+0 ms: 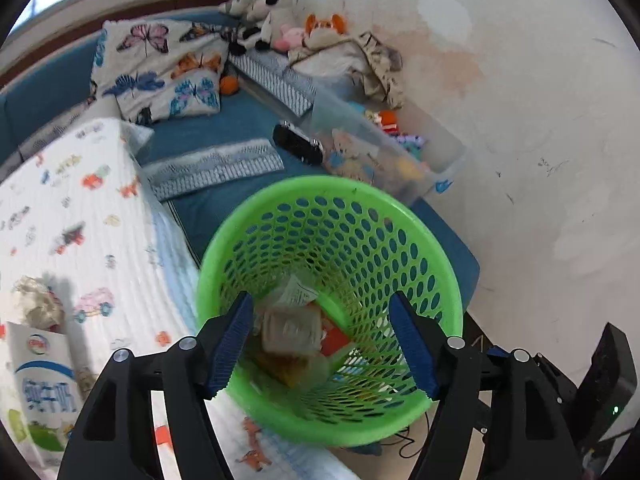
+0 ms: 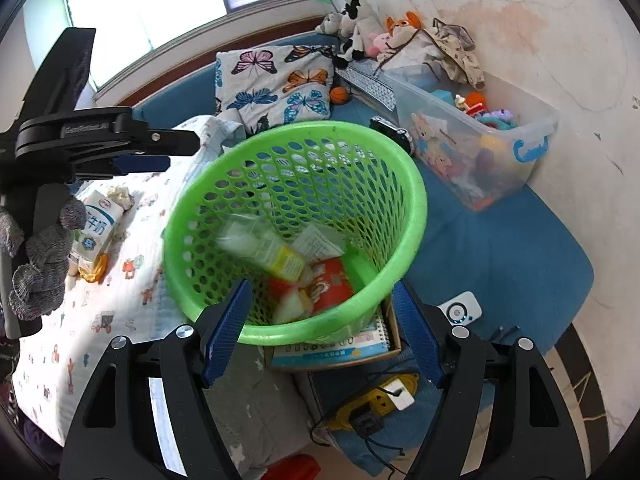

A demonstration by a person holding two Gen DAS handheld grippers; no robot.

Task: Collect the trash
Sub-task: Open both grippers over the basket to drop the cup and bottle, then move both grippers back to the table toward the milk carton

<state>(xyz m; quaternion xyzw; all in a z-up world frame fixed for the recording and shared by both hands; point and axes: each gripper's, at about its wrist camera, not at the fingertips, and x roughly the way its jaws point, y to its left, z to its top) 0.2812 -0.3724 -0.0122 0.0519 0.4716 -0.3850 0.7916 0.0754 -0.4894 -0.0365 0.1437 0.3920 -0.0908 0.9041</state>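
A green perforated basket point(image 1: 430, 248) point(image 2: 412, 208) stands on the bed edge and holds trash: a paper receipt point(image 1: 298, 290), a clear wrapper point(image 1: 292, 328), a red packet point(image 2: 332, 280) and a blurred yellow-and-white carton point(image 2: 264, 252) that seems in mid-fall. My left gripper point(image 1: 322, 346) is open and empty, right above the basket. My right gripper point(image 2: 320, 330) is open and empty at the basket's near rim. A milk carton point(image 1: 42, 384) point(image 2: 96, 232) and crumpled paper point(image 1: 34, 298) point(image 2: 120, 196) lie on the white patterned blanket left of the basket. The left gripper's body point(image 2: 92, 148) shows at left in the right wrist view.
A clear toy bin point(image 2: 480, 148) stands against the wall at right. Butterfly pillows point(image 2: 276, 84) and plush toys point(image 2: 360, 28) lie at the back. A black toy car point(image 1: 298, 144) sits beside the bin. A notebook point(image 2: 340, 348), a power strip point(image 2: 380, 400) and a white device point(image 2: 460, 310) lie below the basket.
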